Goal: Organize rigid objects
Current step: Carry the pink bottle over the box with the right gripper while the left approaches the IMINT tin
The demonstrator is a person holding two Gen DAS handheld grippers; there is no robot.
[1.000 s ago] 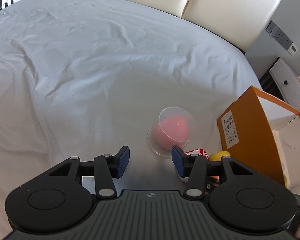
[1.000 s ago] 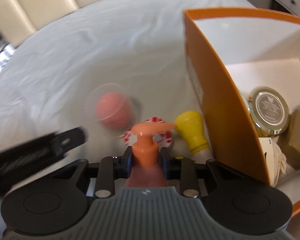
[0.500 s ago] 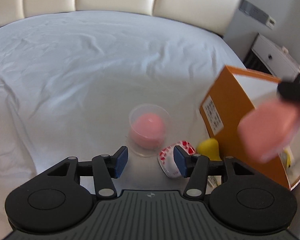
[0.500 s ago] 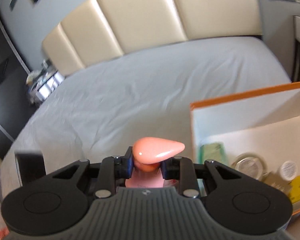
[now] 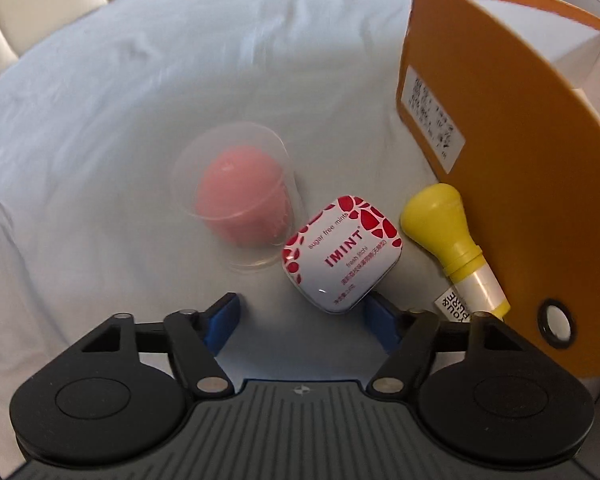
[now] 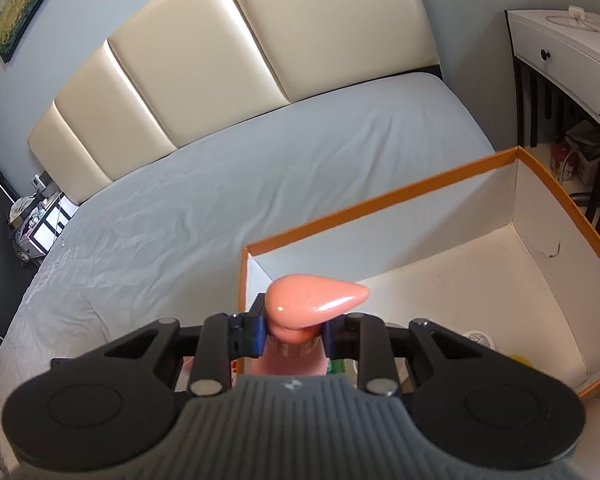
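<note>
While right gripper (image 6: 294,332) pinches pump bottle (image 6: 300,308) over orange box (image 6: 420,188), left gripper (image 5: 300,312) jaws, just widening, straddle mint tin (image 5: 342,254) untouched on bedsheet (image 5: 100,100); soft bedding risks tilted, slipping grip.

mint tin (image 5: 342,255) wedged between sponge case (image 5: 236,204), dropper bottle (image 5: 450,236)

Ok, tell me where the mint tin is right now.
In the left wrist view, the mint tin lies on the bed sheet between the pink sponge case and the yellow-capped bottle.
</note>
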